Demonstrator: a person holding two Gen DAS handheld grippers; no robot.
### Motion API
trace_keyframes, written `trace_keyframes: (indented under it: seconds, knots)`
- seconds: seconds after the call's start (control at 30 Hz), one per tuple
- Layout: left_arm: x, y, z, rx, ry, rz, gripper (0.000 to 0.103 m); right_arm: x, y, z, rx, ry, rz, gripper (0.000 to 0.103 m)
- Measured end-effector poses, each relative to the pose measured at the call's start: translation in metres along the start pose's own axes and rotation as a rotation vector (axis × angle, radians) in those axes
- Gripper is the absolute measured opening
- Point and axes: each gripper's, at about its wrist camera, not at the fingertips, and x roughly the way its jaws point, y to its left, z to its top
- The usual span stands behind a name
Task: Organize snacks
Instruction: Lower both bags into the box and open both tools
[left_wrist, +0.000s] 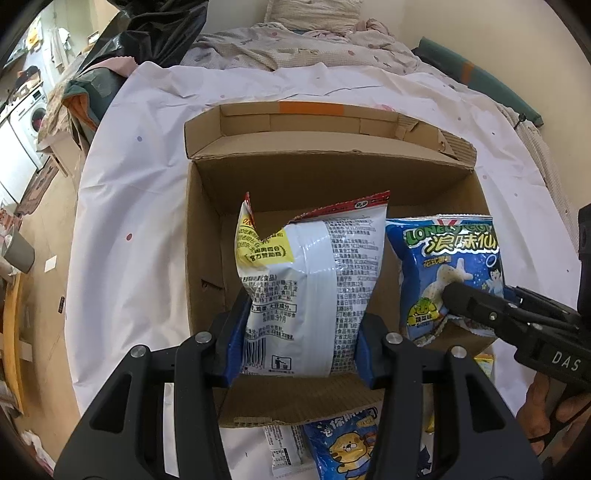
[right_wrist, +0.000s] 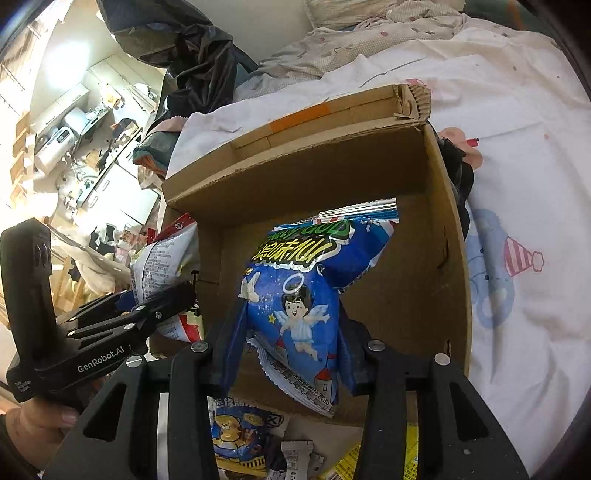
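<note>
Snack bags are hanging over the open cardboard box (left_wrist: 207, 236), one in each gripper.
Left gripper (left_wrist: 299, 332) is pinching the white bag (left_wrist: 314, 266) at 9 o'clock over the box; right gripper (right_wrist: 291, 354) is pinching the blue bag (right_wrist: 299, 295) at 3 o'clock. More packets (left_wrist: 343, 450) are lying on the white sheet (left_wrist: 147, 184) at 6 o'clock.

Blue snack bag (right_wrist: 295, 295) clamped in right tool (right_wrist: 291, 343), over open cardboard box (right_wrist: 448, 236).

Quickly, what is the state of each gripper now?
Left gripper: closed on the white printed snack bag with the red top edge.
Right gripper: closed on the blue angel-cartoon snack bag.
</note>
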Motion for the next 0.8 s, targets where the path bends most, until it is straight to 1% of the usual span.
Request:
trace_keyframes:
  seconds: [0.17,0.33,0.4,0.47,0.5,0.53,0.57,0.6,0.63,0.8]
  knots:
    - [0.001,-0.003,-0.001,0.005,0.008,-0.017,0.045,-0.002,0.004,-0.001,-0.008,-0.006,0.003,0.046]
    - [0.0,-0.006,-0.003,0.015,0.006,-0.014,0.046,-0.004,0.003,-0.002,-0.001,-0.016,0.003,0.047]
    - [0.0,-0.005,-0.003,0.008,0.008,-0.018,0.048,-0.005,0.001,-0.002,0.006,-0.02,0.002,0.048]
    - [-0.001,-0.004,-0.003,0.006,0.003,-0.018,0.057,-0.007,0.001,-0.001,0.011,-0.033,-0.004,0.054]
    - [-0.002,-0.004,-0.003,0.004,-0.003,-0.02,0.066,-0.009,0.001,-0.001,0.011,-0.043,-0.014,0.065]
    - [-0.005,-0.004,-0.004,0.001,-0.01,-0.027,0.075,-0.011,0.001,0.0,0.011,-0.056,-0.03,0.081]
    - [-0.006,-0.003,-0.003,-0.002,-0.016,-0.033,0.08,-0.013,0.002,0.0,0.009,-0.074,-0.04,0.087]
    - [-0.008,-0.003,-0.003,-0.005,-0.022,-0.039,0.086,-0.016,0.003,0.0,0.001,-0.091,-0.045,0.089]
    - [-0.009,-0.002,-0.003,-0.006,-0.027,-0.043,0.087,-0.017,0.004,0.001,-0.008,-0.093,-0.047,0.089]
    - [-0.013,0.002,-0.002,-0.021,-0.039,-0.05,0.087,-0.017,0.004,0.0,-0.014,-0.087,-0.055,0.089]
